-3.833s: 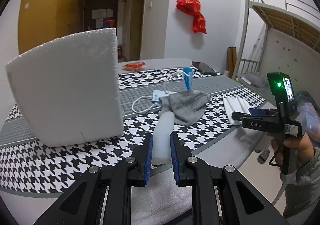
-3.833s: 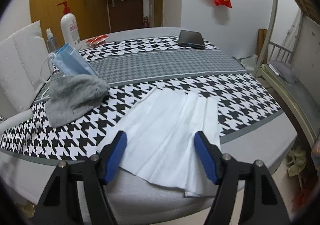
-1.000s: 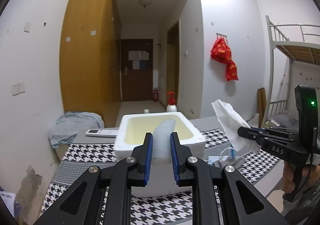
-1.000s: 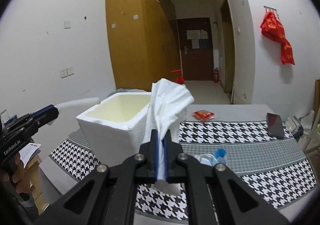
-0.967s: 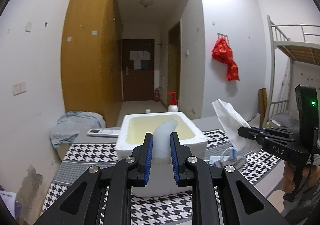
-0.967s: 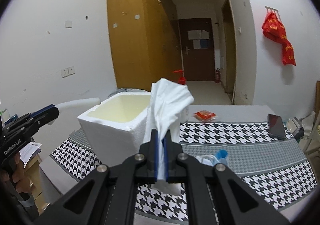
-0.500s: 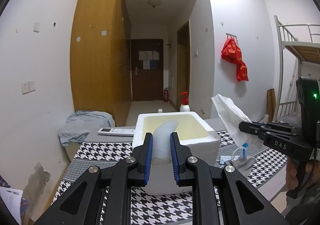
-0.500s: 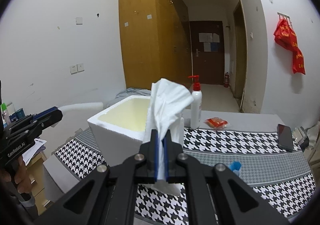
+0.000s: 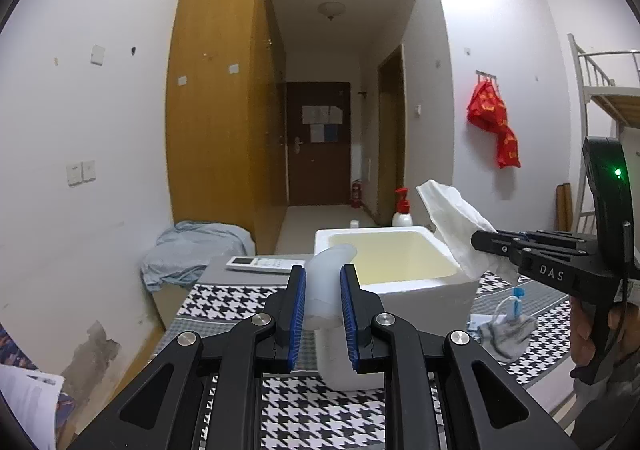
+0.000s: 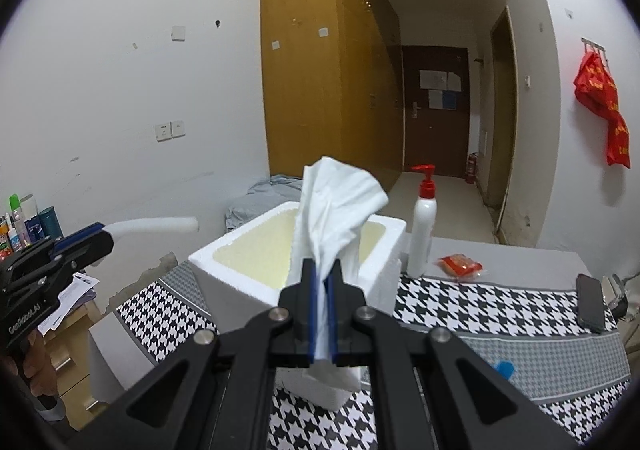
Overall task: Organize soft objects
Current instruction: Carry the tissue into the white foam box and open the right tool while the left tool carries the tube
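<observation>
My left gripper (image 9: 323, 300) pinches the foam tube (image 9: 326, 282); my right gripper (image 10: 324, 300) pinches the tissue (image 10: 336, 206). Both have swung from the bench (image 10: 500, 314) to the box (image 10: 240, 266), so dropping them in comes next.

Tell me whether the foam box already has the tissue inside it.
No: the tissue is pinched in the right claw, outside the empty foam box.

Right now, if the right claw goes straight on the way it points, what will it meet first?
Most likely the white foam box: it stands directly ahead of the right claw, which is shut on the white tissue. Depth is hard to judge here.
</observation>
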{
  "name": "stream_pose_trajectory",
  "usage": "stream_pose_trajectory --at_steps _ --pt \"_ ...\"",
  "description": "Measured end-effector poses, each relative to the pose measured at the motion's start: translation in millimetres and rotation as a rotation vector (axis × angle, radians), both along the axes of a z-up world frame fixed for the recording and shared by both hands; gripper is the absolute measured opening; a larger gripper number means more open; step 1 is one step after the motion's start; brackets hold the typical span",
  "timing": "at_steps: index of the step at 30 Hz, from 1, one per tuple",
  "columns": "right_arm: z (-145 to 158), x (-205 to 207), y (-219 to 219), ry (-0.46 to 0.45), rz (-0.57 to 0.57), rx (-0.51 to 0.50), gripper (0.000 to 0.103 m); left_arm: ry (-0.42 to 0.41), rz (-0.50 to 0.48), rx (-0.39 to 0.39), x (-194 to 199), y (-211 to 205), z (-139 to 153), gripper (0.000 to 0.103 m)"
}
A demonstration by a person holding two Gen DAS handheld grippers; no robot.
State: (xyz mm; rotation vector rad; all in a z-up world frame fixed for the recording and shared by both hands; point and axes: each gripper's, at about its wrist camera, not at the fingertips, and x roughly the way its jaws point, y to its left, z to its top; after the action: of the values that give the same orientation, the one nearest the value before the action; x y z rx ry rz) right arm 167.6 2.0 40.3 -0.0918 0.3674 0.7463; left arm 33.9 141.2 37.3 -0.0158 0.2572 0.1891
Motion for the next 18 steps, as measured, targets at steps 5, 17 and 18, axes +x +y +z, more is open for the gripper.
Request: stream_pose_trajectory --at_steps 5,17,18 --pt "0 8 12 0.008 0.021 -0.01 0.007 0.011 0.033 -0.015 1 8 -5 0.019" --pt "-2 25 34 0.028 0.053 -0.017 0.007 0.039 0.095 -0.028 6 22 -13 0.019" --pt "-2 28 37 0.034 0.053 -0.018 0.007 0.041 0.098 -0.028 6 23 -14 0.019"
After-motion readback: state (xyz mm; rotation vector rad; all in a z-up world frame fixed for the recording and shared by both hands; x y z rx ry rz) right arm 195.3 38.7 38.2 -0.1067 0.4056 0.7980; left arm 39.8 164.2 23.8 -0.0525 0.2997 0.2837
